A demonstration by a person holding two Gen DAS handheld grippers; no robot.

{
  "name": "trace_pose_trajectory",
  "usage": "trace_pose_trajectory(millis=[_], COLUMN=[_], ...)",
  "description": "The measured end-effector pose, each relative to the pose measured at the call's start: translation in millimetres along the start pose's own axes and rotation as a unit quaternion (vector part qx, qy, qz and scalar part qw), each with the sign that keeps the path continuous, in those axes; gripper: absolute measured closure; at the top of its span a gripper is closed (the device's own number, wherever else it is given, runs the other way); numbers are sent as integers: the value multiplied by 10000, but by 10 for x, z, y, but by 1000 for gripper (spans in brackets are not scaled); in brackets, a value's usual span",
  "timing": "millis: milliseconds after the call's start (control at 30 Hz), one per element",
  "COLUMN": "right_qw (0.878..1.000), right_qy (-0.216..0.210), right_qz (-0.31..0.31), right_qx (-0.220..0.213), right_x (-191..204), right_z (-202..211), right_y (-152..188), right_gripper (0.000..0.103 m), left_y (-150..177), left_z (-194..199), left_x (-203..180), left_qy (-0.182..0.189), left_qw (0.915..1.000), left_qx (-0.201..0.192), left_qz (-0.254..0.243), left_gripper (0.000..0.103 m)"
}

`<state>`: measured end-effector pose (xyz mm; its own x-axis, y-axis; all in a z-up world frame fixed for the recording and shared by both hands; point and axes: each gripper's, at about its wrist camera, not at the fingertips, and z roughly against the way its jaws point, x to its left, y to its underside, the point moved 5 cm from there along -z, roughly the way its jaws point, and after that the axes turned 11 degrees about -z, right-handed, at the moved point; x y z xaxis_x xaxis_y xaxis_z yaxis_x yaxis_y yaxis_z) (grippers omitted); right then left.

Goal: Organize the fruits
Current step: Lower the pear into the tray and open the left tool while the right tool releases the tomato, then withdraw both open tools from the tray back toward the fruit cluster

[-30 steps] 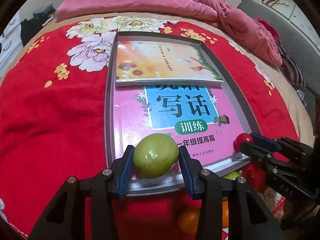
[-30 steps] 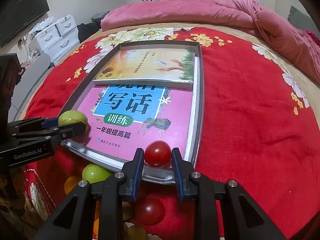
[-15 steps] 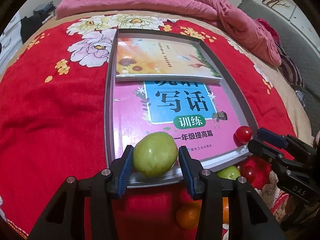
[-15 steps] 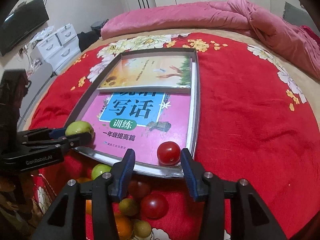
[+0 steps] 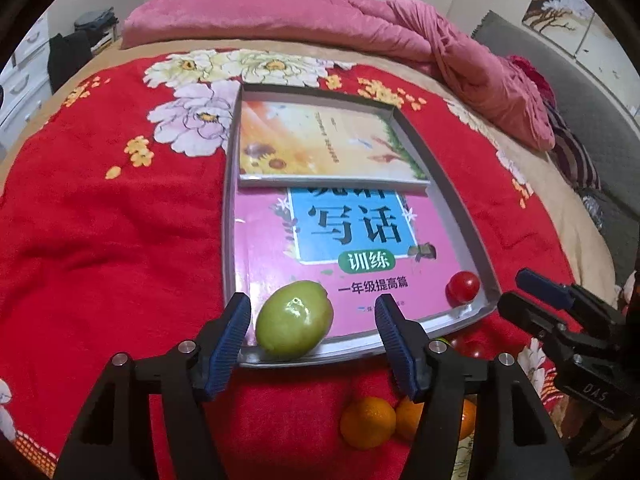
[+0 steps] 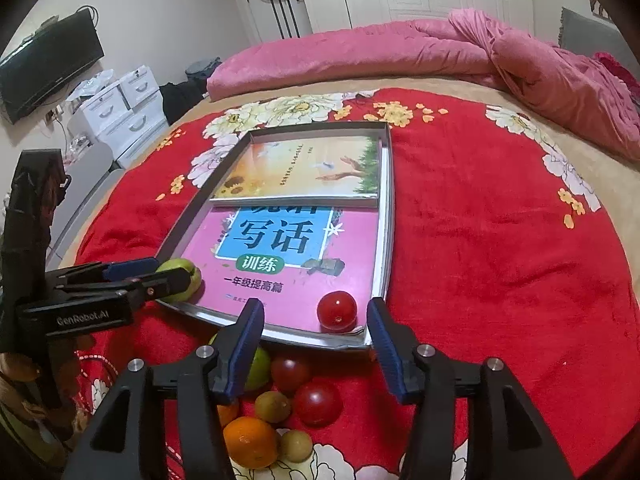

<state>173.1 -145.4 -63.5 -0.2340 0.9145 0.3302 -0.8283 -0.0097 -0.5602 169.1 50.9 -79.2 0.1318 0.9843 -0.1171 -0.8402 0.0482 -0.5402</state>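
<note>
A metal tray [image 5: 466,216] [image 6: 387,216] lies on the red bedspread with two books in it. A green fruit [image 5: 294,320] [image 6: 182,276] rests in the tray's near left corner. My left gripper [image 5: 312,340] [image 6: 140,276] is open around it, jaws apart from the fruit. A red tomato [image 6: 337,311] [image 5: 463,286] sits in the near right corner. My right gripper [image 6: 316,344] [image 5: 520,292] is open, pulled back just in front of the tray edge. Loose fruits lie on the bedspread below the tray: oranges [image 5: 368,422] [image 6: 250,442], tomatoes [image 6: 318,402], a green fruit [image 6: 258,368], small brown fruits [image 6: 273,406].
A pink book [image 5: 340,248] and a yellow-orange book [image 5: 320,148] fill the tray. A pink quilt [image 5: 320,24] lies bunched along the far side of the bed. White drawers [image 6: 116,112] and a TV [image 6: 48,64] stand at the left.
Both grippers have opened. The left let go of the green fruit and the right let go of the tomato; both fruits now rest in the tray. Both grippers drew back and up a little.
</note>
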Motion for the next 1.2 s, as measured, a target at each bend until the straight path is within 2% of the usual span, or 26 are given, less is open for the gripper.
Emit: trace_pose_trajectory(millis=[100, 233, 333, 600, 1200], right_qw=[10000, 9999, 9997, 9988, 9989], right_qy=[-8, -33, -70, -83, -194], right_qz=[-15, -70, -138, -267, 138], right_qx=[-38, -115, -211, -411, -415], right_x=[5, -19, -47, -106, 68], right_z=[34, 91, 154, 301, 427], right_y=[-12, -27, -46, -123, 64], right_gripper=[49, 48, 40, 39, 36], left_y=[-22, -50, -79, -114, 36], left_z=[71, 200, 322, 583, 680], left_x=[12, 24, 29, 13, -123], left_qy=[19, 65, 61, 131, 324], left_qw=[10000, 9998, 9995, 9984, 9983], left_qx=[-67, -191, -314, -550, -466], left_qz=[10, 49, 49, 74, -146], left_gripper=[30, 29, 27, 23, 23])
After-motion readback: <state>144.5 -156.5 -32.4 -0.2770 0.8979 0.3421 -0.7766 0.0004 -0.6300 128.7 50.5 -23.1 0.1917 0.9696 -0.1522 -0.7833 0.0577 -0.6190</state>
